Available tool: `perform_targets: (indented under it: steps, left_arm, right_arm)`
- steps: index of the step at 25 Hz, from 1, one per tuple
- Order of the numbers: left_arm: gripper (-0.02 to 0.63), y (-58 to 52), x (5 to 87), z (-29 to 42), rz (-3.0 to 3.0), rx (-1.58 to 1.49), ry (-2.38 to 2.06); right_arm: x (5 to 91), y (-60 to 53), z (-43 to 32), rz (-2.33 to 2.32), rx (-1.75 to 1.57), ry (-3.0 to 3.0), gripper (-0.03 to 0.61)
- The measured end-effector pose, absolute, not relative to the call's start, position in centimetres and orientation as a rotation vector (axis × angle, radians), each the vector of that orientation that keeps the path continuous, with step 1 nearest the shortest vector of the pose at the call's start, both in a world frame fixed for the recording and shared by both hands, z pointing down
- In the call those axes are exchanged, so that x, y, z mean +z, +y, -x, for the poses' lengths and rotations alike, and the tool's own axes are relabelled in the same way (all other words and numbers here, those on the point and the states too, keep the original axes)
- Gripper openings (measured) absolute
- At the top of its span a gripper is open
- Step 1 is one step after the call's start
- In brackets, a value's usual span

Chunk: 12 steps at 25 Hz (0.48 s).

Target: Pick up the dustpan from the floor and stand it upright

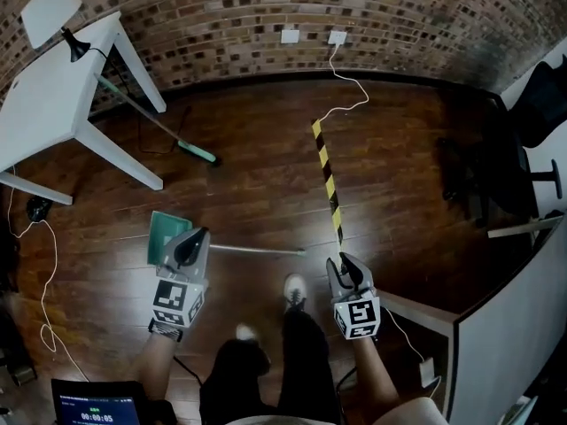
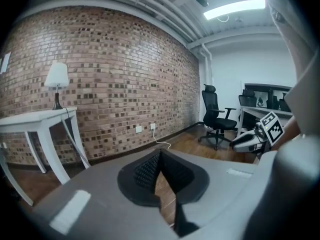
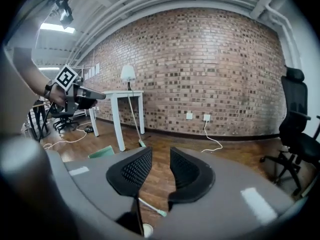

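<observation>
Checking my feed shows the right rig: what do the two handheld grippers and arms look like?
Both the left gripper and right gripper have light grey shells, jaws lined with black dimpled pads, and a white cube of black square markers at the rear. A dark strap circles the left wrist; no sleeves show on the forearms.

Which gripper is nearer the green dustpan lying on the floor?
Left. In the head view the left gripper overlaps the edge of the dustpan, hanging just above it. The right gripper is off to the side, past the far end of the handle.
</observation>
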State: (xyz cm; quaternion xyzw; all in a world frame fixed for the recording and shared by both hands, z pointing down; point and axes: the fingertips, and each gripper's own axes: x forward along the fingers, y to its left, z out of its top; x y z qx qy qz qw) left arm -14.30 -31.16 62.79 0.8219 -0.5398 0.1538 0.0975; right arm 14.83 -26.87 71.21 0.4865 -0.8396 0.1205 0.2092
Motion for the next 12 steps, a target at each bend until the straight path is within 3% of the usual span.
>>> perform_targets:
  steps: [12]
  left_arm:
    - [-0.003, -35.7, 93.6, 10.6, -2.383, 0.46, -1.494]
  right_arm:
    - [101.7, -29.0, -16.0, -1.266, 0.39, -2.301, 0.15]
